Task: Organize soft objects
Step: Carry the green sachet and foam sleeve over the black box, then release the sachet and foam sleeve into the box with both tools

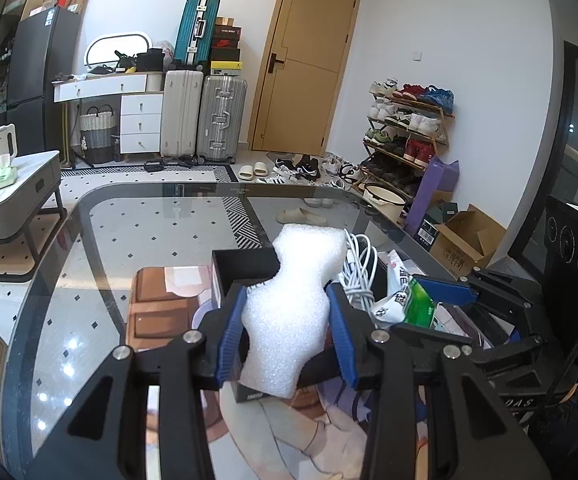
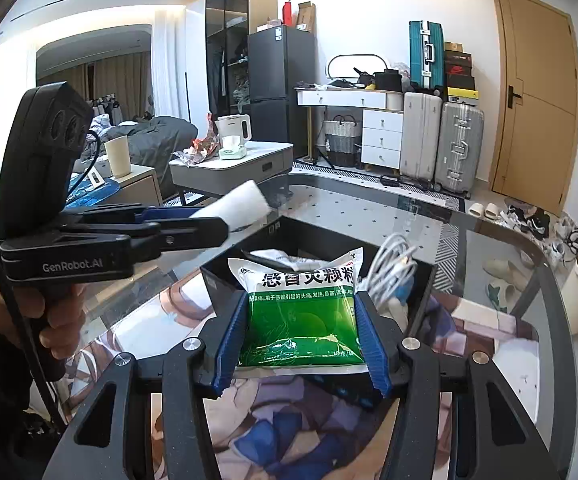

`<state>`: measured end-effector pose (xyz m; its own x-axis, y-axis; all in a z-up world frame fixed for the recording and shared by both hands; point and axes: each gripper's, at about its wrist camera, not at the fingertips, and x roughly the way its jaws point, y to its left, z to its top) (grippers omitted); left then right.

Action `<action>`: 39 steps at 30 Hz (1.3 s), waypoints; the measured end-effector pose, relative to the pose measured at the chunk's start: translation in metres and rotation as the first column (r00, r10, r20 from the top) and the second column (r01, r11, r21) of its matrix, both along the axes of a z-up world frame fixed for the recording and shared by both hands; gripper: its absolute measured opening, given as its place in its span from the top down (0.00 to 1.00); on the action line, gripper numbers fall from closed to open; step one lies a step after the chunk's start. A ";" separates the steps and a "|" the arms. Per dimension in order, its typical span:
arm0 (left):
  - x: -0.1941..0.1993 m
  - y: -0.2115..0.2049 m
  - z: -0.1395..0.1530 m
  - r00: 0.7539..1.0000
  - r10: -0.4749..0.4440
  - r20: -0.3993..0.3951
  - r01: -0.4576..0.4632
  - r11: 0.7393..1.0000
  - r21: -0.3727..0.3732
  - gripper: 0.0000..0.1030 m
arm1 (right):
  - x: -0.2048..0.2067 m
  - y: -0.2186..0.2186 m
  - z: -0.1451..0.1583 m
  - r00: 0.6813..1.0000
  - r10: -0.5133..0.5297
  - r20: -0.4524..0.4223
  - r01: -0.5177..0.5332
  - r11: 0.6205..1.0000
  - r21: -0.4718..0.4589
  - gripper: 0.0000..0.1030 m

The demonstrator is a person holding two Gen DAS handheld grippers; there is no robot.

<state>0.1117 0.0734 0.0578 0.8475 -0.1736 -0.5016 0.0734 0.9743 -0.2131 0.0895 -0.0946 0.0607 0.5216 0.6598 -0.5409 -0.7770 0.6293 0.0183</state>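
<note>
White foam piece [image 1: 289, 304], pinched at its narrow waist between the blue pads of the left gripper [image 1: 287, 332], long axis running away from the camera and up toward the far edge of the glass table [image 1: 101, 216]; from the right wrist view, seen side-on [image 2: 245, 206], sticking out past the fingertips and tilted slightly upward. Held above the table, just over the near-left corner of the black box [image 2: 425, 280].

Green-and-white sachet [image 2: 301, 312], gripped flat across its width by the right gripper [image 2: 301, 340], jaws partly closed and pressing both side edges, top edge pointing away toward the box. Held above the box's near rim.

Inside the black box: a coiled white cable [image 2: 393, 268] at the right, and another white packet [image 2: 277, 258] behind the sachet.

Printed Chinese characters across the sachet's white band, smaller lines beneath on the green. "GenRobot.AI" on the side of the left gripper's body [image 2: 73, 266], held by a hand [image 2: 29, 312].
</note>
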 end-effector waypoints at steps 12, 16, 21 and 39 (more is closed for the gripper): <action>0.035 0.008 -0.003 1.000 0.019 -0.005 -0.019 1.000 -0.012 0.61 | 0.035 0.016 -0.005 1.000 0.007 -0.014 -0.007 1.000 -0.008 0.48; 0.044 0.009 -0.007 1.000 0.019 -0.019 -0.020 1.000 -0.018 0.61 | 0.042 0.021 -0.008 1.000 0.001 0.001 -0.001 1.000 -0.026 0.48; 0.050 0.008 -0.015 0.999 0.006 -0.032 -0.006 1.000 -0.016 0.61 | 0.048 0.032 -0.015 0.999 0.009 0.037 -0.006 0.996 -0.090 0.48; 0.055 -0.016 -0.023 0.997 -0.028 -0.073 0.028 1.000 0.002 0.18 | 0.047 0.021 -0.019 0.993 -0.031 0.115 0.048 0.987 -0.151 0.09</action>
<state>0.1667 0.0577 0.0349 0.8034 -0.1952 -0.5625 0.0853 0.9727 -0.2157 0.1360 -0.0740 0.0421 0.6088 0.5509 -0.5708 -0.7429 0.6484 -0.1666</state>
